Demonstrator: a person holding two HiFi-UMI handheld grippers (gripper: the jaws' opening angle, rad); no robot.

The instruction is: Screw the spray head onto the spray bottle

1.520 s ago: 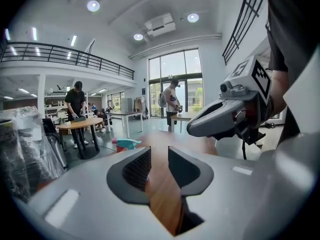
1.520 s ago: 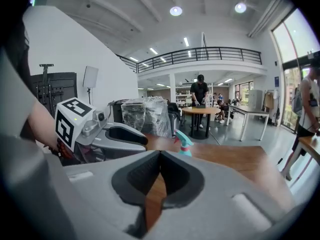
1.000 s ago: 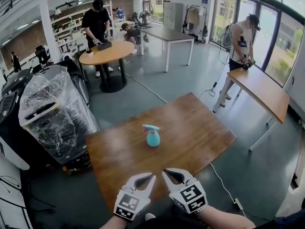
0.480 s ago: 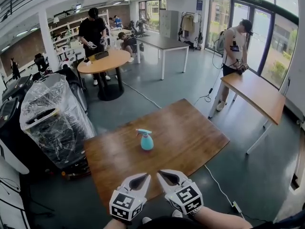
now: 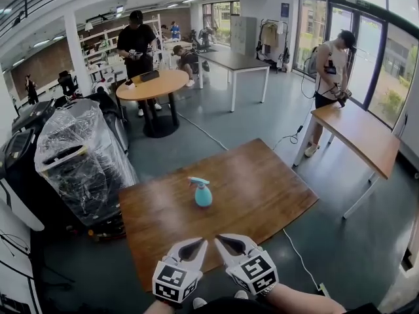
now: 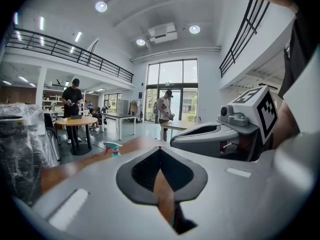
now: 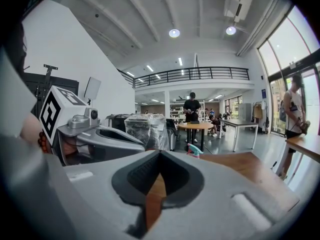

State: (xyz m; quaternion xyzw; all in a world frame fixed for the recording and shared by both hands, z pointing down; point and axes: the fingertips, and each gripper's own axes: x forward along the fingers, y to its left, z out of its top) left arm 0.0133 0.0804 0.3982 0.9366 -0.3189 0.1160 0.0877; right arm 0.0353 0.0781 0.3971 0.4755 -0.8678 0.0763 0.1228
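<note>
Spray bottle (image 5: 203,193) upright mid-desk (image 5: 262,188), head on. Left gripper (image 5: 196,246) and right gripper (image 5: 226,243) closed, empty, near edge.

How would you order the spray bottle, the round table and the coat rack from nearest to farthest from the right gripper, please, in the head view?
1. spray bottle, just ahead, centre.
2. round table, back left.
3. coat rack, far back, right of centre.

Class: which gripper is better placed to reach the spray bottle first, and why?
Left, marginally: the spray bottle stands almost straight ahead of the left gripper; the right gripper sits further aside. Both are shut.
</note>
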